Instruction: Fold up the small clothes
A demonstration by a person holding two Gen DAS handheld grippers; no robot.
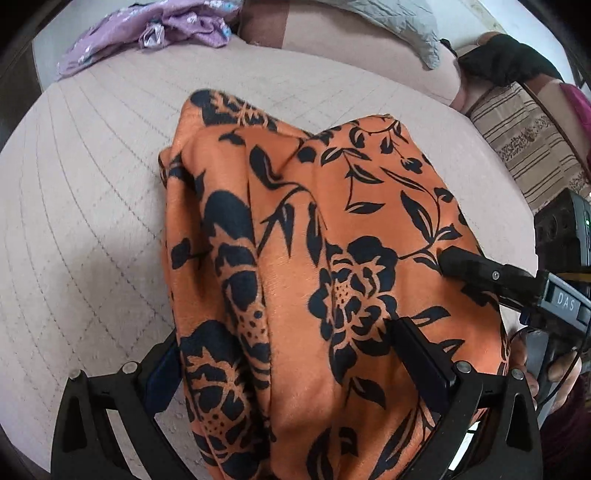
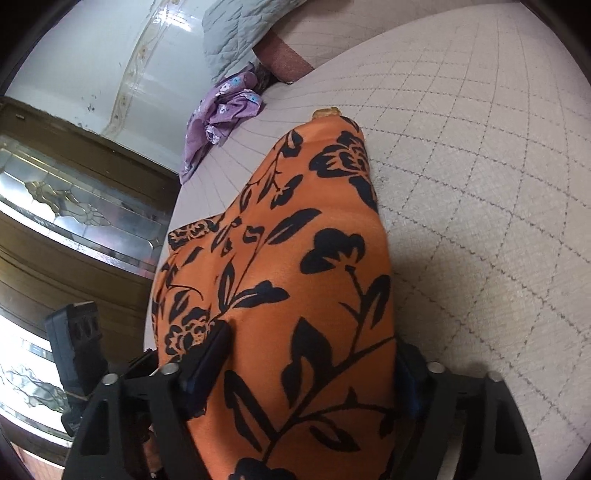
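- An orange garment with black floral print (image 1: 295, 258) hangs in folds above a quilted beige bed cover (image 1: 92, 203), held by both tools.
- The left gripper (image 1: 288, 354) is clamped on the cloth at its 6 o'clock edge.
- The right gripper (image 2: 314, 354) is likewise pinched on it.
- A purple garment (image 1: 177, 29) lies crumpled at 11 o'clock.

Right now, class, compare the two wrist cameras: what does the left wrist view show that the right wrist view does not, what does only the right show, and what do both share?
Only the left wrist view shows the striped cushion and the right gripper pinching the cloth's edge. Only the right wrist view shows the wooden cabinet with leaded glass and the white wall. Both show the orange floral garment draped between each camera's own fingers, the purple garment behind it, the grey quilted pillow and the quilted bed cover.
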